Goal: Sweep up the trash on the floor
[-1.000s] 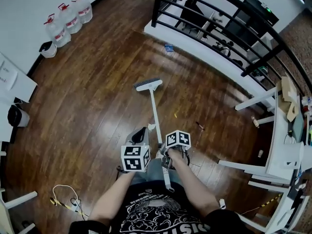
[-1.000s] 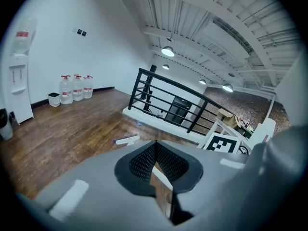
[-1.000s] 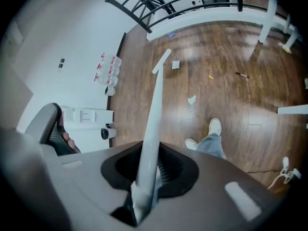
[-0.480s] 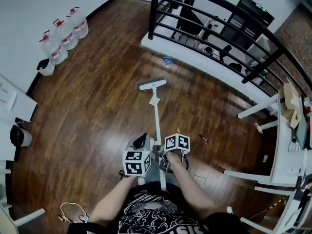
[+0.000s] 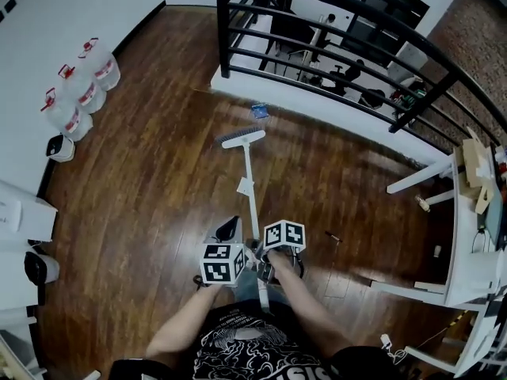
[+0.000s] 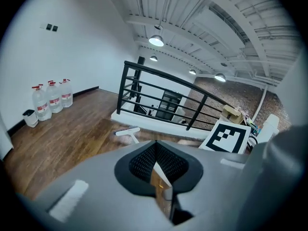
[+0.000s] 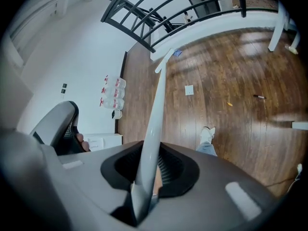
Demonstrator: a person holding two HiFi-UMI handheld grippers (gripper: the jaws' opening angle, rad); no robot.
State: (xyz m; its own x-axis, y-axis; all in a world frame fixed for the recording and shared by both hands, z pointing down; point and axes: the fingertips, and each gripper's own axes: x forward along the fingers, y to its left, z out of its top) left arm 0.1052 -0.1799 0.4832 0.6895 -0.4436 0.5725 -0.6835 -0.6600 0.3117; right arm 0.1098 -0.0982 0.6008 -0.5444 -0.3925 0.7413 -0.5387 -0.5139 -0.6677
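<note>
There were two grippers, one broom, three water jugs [image 5: 79,92] and four bits of trash in view. The trash was a blue scrap [image 5: 259,109] near the foot of the black metal railing [image 5: 341,30], a white paper square [image 7: 189,89], an orange fleck [image 7: 229,103] and a thin dark stick [image 5: 333,236], all lying apart on the glossy dark plank floor [image 5: 150,180]. The broom [image 5: 252,200] had a long, round white handle and a flat, narrow head that sat just short of the blue scrap. The jugs were clear plastic with red caps, lined along the white wall.

The right gripper [image 7: 149,170] had its black meshed fingers [image 7: 171,170] clamped tight on the broom handle. The left gripper [image 6: 155,163] had its fingers [image 6: 139,165] drawn together to a thin slit, with nothing visibly between them.
</note>
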